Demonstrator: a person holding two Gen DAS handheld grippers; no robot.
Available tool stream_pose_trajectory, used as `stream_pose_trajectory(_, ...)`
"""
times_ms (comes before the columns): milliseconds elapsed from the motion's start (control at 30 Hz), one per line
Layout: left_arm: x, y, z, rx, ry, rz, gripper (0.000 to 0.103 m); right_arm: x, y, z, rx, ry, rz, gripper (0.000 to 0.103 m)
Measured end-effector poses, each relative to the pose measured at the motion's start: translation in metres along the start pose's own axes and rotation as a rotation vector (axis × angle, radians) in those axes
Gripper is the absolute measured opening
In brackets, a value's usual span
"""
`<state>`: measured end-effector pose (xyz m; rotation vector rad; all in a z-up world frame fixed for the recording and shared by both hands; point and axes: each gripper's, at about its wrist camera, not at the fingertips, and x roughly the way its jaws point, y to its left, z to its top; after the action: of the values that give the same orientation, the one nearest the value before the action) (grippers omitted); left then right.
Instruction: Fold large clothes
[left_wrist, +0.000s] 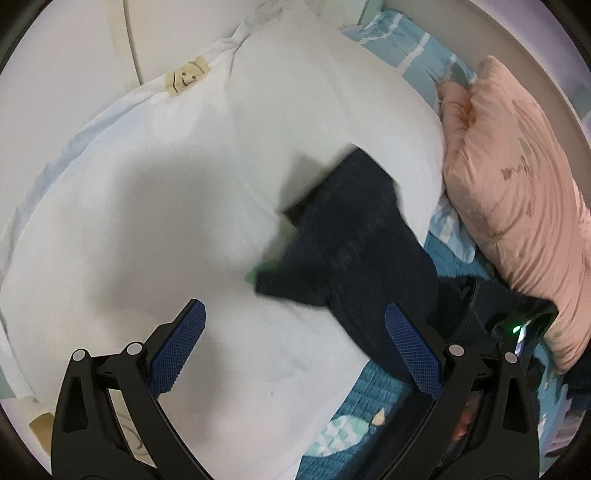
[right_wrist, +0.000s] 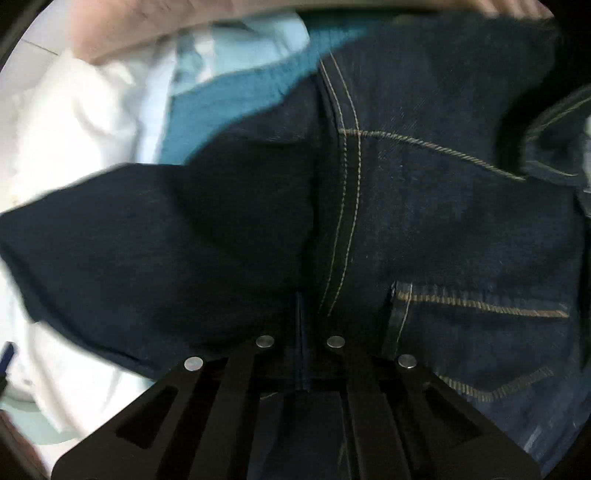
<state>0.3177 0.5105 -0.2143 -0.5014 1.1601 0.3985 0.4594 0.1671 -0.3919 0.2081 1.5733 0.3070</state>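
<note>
— Denim jeans (right_wrist: 424, 206) location?
— Draped partly over white pillow (left_wrist: 184, 184), beside pink pillow (left_wrist: 517, 192).
— Claws?
— Right gripper (right_wrist: 303, 332) clenched on jeans fabric; left gripper (left_wrist: 295, 347) released, above white pillow.

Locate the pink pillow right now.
In the left wrist view the pink pillow lies along the right edge, beside the white pillow, with the dark jeans draped between them over the blue bedspread.

One pair of jeans (right_wrist: 424, 206), two pillows: white (left_wrist: 184, 184), pink (left_wrist: 517, 192).
</note>
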Motion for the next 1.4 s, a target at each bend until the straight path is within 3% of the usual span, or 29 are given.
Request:
stream_pose_trajectory(133, 0.016, 0.000, 0.016, -0.003, 0.038, -0.135, 0.098, -0.001, 0.014, 0.000, -0.058, -0.005, -0.057, 0.000)
stream_pose_trajectory(200, 0.025, -0.001, 0.024, -0.017, 0.027, -0.141, 0.098, -0.002, 0.017, 0.001, -0.074, -0.003, -0.064, 0.000)
stream_pose_trajectory(300, 0.036, -0.001, 0.037, -0.057, -0.077, -0.101, 0.098, -0.001, 0.018, 0.003, -0.079, 0.002, -0.056, 0.000)
stream_pose_trajectory(433, 0.072, 0.000, 0.049, -0.073, -0.028, -0.077, 0.096, 0.007, 0.017, 0.001, -0.105, 0.002, -0.065, 0.000)
stream_pose_trajectory(500, 0.078, -0.005, 0.047, -0.025, -0.048, 0.003, 0.065, 0.006, 0.016, 0.002, -0.101, 0.006, -0.056, 0.000)
stream_pose_trajectory(533, 0.078, -0.011, 0.045, 0.021, -0.052, 0.036, 0.060, 0.008, 0.016, 0.002, -0.097, 0.007, -0.051, 0.000)
stream_pose_trajectory(600, 0.069, -0.024, 0.037, 0.102, -0.086, 0.064, 0.036, 0.007, 0.015, 0.002, -0.099, 0.009, -0.043, 0.000)
stream_pose_trajectory(767, 0.051, -0.041, 0.030, 0.132, -0.109, 0.084, 0.019, 0.000, 0.008, 0.001, -0.090, 0.002, -0.018, 0.000)
stream_pose_trajectory(967, 0.016, -0.068, 0.009, 0.136, -0.158, 0.094, 0.016, -0.017, -0.029, -0.002, -0.010, 0.010, 0.120, 0.000)
stream_pose_trajectory(1133, -0.015, -0.095, -0.011, 0.172, -0.191, 0.101, 0.015, -0.061, -0.056, -0.017, -0.022, -0.054, 0.086, 0.001)
stream_pose_trajectory(1400, -0.059, -0.168, -0.057, 0.283, -0.217, 0.072, 0.015, -0.140, -0.145, -0.065, 0.084, -0.135, 0.099, 0.001)
